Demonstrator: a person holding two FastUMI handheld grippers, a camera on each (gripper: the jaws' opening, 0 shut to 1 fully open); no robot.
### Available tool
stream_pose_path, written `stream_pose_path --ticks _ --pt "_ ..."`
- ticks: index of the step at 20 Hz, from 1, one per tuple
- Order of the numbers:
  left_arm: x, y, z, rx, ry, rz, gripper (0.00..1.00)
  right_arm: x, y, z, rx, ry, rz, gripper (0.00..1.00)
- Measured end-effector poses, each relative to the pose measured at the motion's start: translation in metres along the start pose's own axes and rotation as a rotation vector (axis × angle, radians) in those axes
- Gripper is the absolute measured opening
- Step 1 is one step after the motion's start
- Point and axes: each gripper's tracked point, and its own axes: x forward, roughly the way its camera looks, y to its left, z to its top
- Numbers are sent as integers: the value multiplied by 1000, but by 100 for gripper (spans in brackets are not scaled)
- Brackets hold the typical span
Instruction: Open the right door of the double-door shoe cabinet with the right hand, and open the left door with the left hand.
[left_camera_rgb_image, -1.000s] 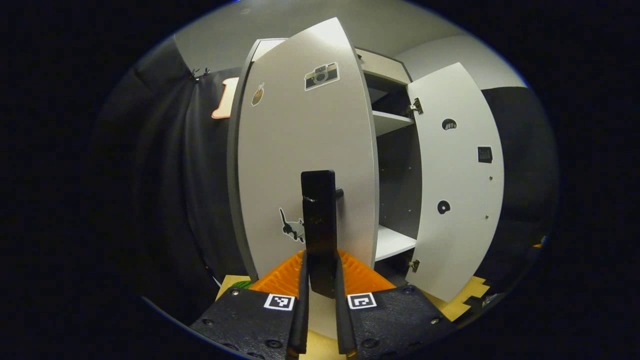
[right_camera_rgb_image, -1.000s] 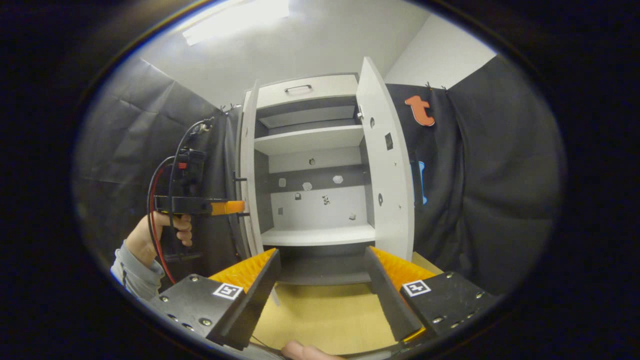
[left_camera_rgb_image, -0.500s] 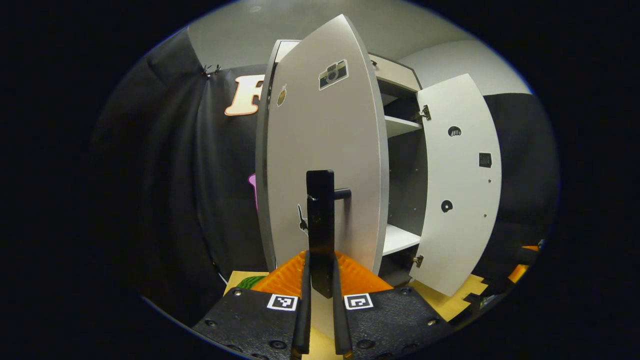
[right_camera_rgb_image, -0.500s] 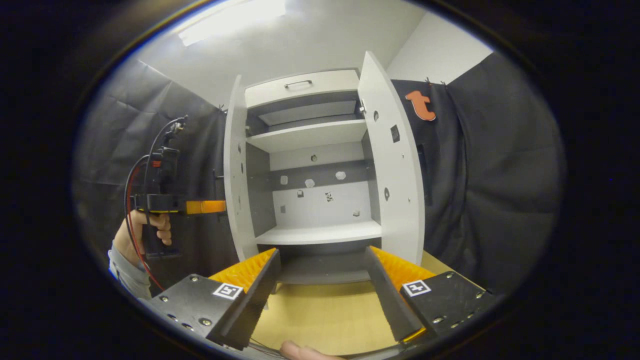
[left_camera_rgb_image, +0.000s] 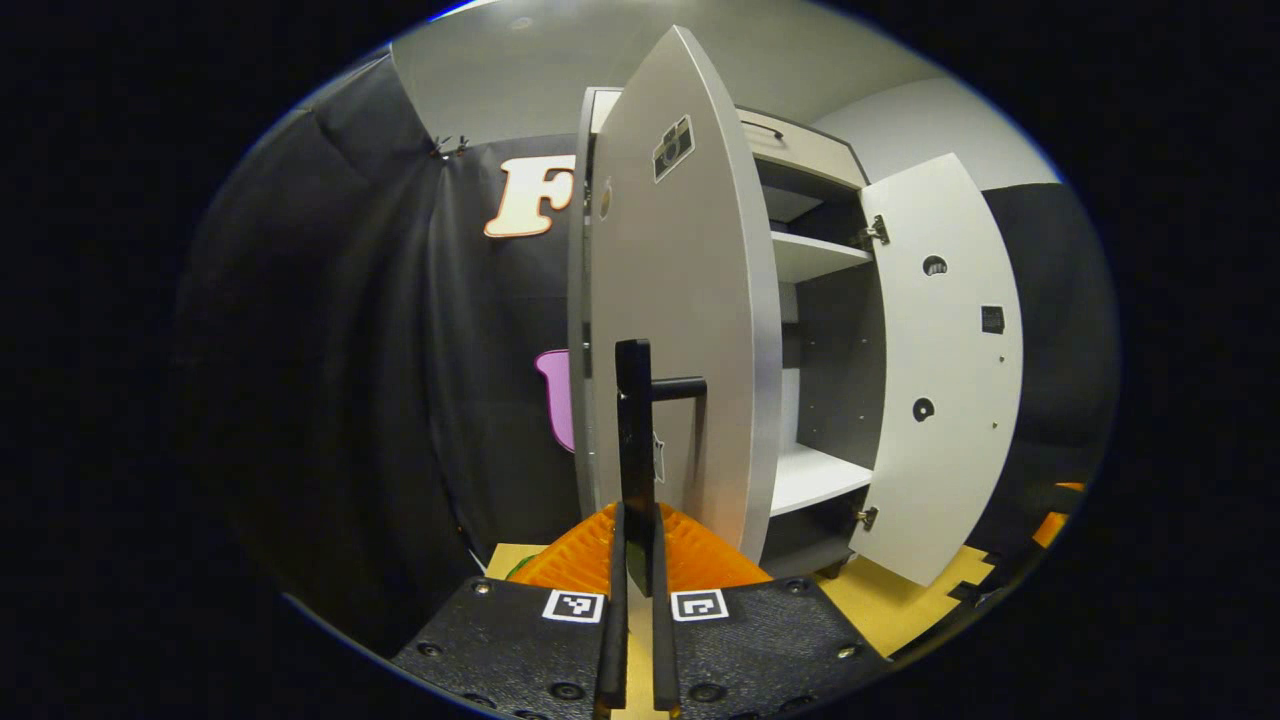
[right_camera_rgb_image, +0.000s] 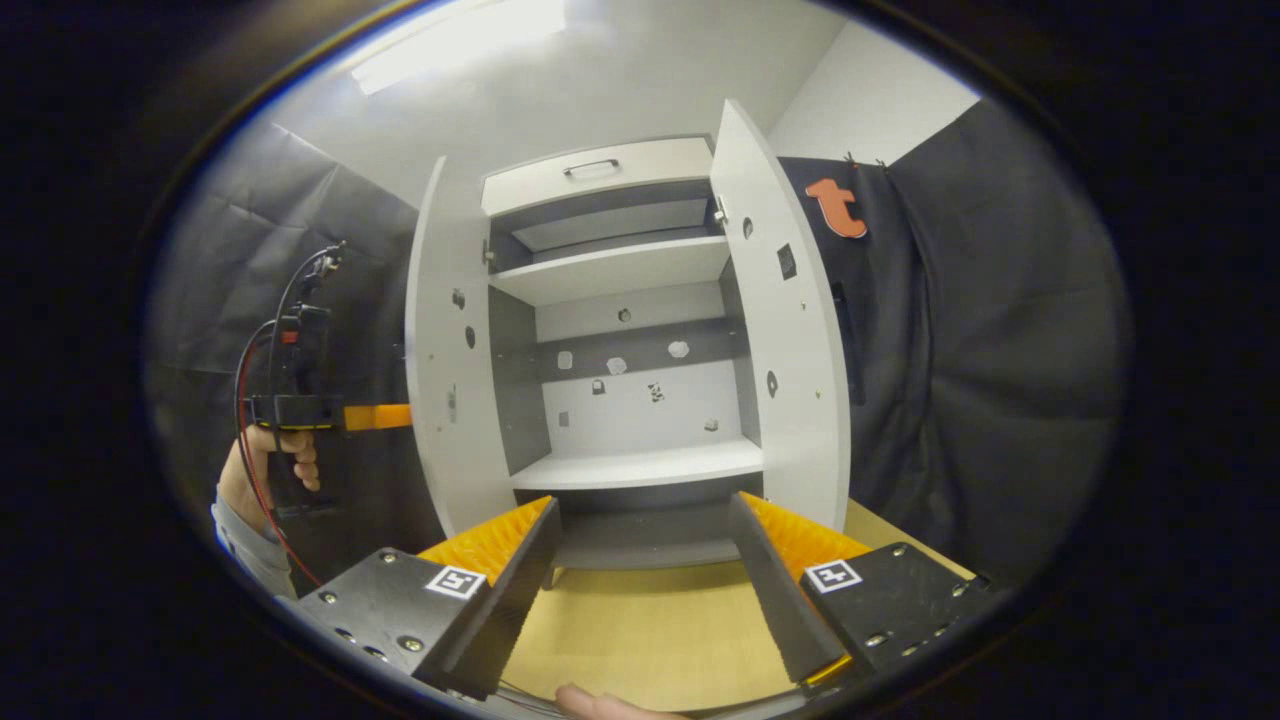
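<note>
Black cloth was hung as the booth's wall behind and beside the cabinet (right_camera_rgb_image: 620, 330), which stood on a pale wooden floor (right_camera_rgb_image: 640, 640) under a plain ceiling. Both doors were seen swung out from the cabinet: the right door (right_camera_rgb_image: 790, 340) well open, the left door (left_camera_rgb_image: 680, 330) turned nearly edge-on in the left gripper view.

The left gripper (left_camera_rgb_image: 636, 560) was clamped on the handle (left_camera_rgb_image: 634, 450) of the left door, both fingers pressed against the bar. The right gripper (right_camera_rgb_image: 640, 560) was held in front of the cabinet with its fingers spread apart and nothing between them.

Trouble from here was judged likeliest at the hinges (left_camera_rgb_image: 872, 232): a door pulled past its stop would be strained there. A slip off the handle was also thought possible, since the bar looked smooth and narrow (its finish could not be told for certain).

The doors were flat, matte, pale grey panels, hard-edged and probably laminated board. Small stickers (left_camera_rgb_image: 673, 147) were stuck to the left door's outer face. Round holes were seen on the inner faces. Inside the cabinet, white shelves (right_camera_rgb_image: 640, 465) ran flat against a darker grey back. The gripper pads (left_camera_rgb_image: 580, 555) were ridged.
</note>
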Motion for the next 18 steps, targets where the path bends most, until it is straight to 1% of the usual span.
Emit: stream_pose_path --ticks 4,5,6,7,8,9,11,12,15,17,18 --pt "-2 21 -1 -5 1 77 4 4 0 -4 2 8 0 100" --pt "-3 17 -1 -20 -4 55 1 5 0 -5 5 9 -1 100" --pt "-3 9 2 -20 -16 24 1 5 -1 -6 10 11 -1 100" --pt "2 12 -1 3 -13 20 4 6 -2 -7 14 13 -2 100" --pt "1 16 0 19 -21 17 1 7 -1 -8 15 15 -4 100" --pt "1 21 3 14 -31 21 1 7 -1 -9 13 17 -6 100" --pt "0 16 3 -6 -37 23 1 7 -5 -10 8 20 -10 100" --pt "2 15 3 -7 -36 21 1 7 -5 -11 5 22 -11 97" --pt "2 18 2 -8 -37 29 1 6 -7 -12 -1 25 -12 97" --pt "1 15 1 -40 -38 44 1 7 -8 -13 -1 25 -15 97" --pt "-3 14 -3 -43 -10 68 2 7 -9 -14 -3 25 -17 97"
